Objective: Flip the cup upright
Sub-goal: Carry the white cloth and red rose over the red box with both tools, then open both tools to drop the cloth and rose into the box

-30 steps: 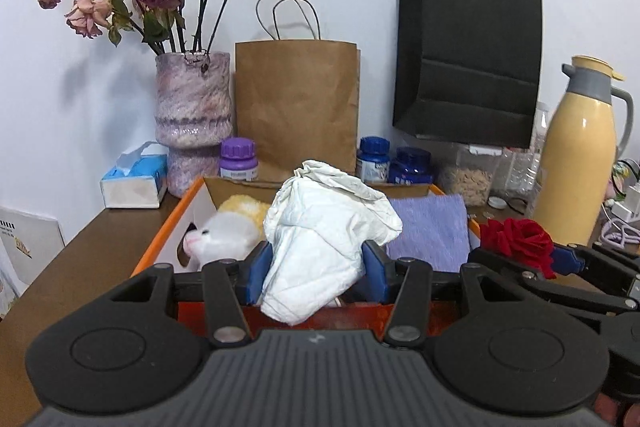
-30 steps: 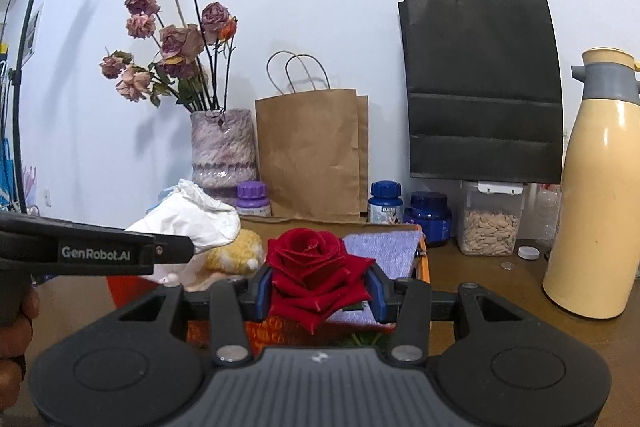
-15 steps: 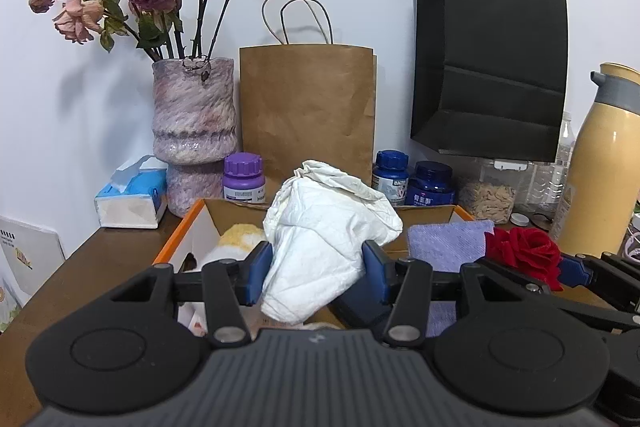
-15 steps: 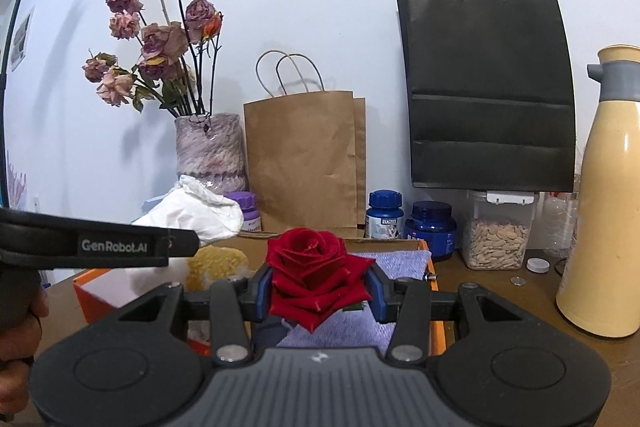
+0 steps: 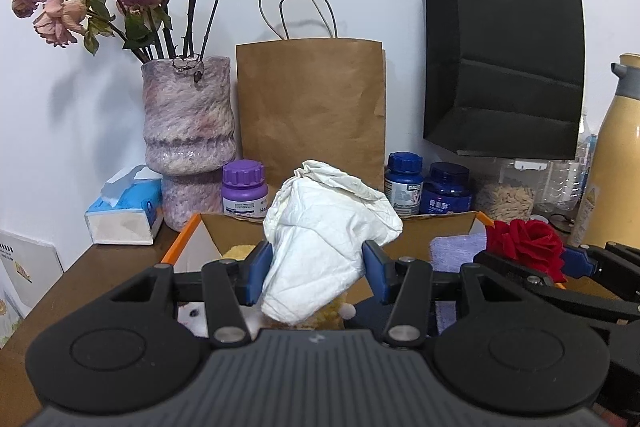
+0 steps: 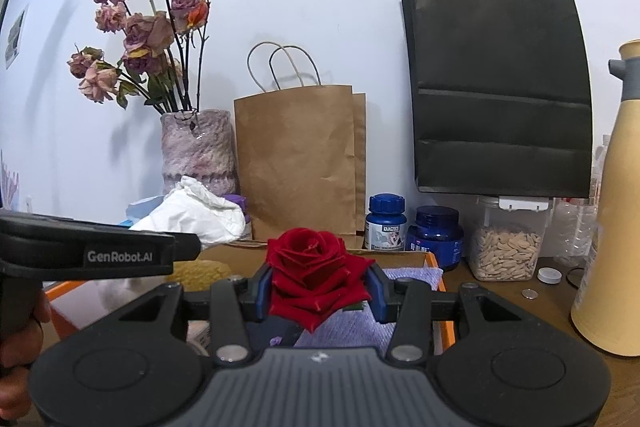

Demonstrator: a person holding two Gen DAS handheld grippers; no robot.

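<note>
- The left gripper (image 5: 316,269) has its blue fingers (image 5: 256,275) closed on a crumpled white tissue wad (image 5: 328,247), which bulges up and out above the grip – held over the open cardboard box (image 5: 224,227) with the orange rim
- The right gripper (image 6: 318,289) has its fingers (image 6: 378,291) pressed against both sides of a red artificial rose (image 6: 314,275), bloom facing up, above the purple cloth (image 6: 412,273) lying in the same box
- From the left wrist view the rose and the right gripper show at the right edge, just beside the tissue wad but not touching it
- Against the frame a second ago, both grips are unchanged, yet both cameras sit higher: the box has dropped low in each view, the white plush toy in it is now mostly hidden behind the left gripper's body, and only a bit of the yellow plush (image 5: 236,251) peeks out
- The yellow thermos jug (image 6: 608,227) has slid toward the right edge in the left view, and more of the wooden table (image 6: 520,311) around it shows in the right view
- No cup can be made out in either view, so where it lies I cannot tell
- Along the wall stand a vase of dried roses (image 5: 188,143), a brown paper bag (image 5: 310,111), a black paper bag (image 5: 504,63), a purple bottle (image 5: 244,193), two blue bottles (image 5: 404,183), a jar of seeds (image 6: 506,247) and a tissue box (image 5: 126,211)
- A hand (image 6: 16,351) grips the left tool's handle at the left edge of the right view
</note>
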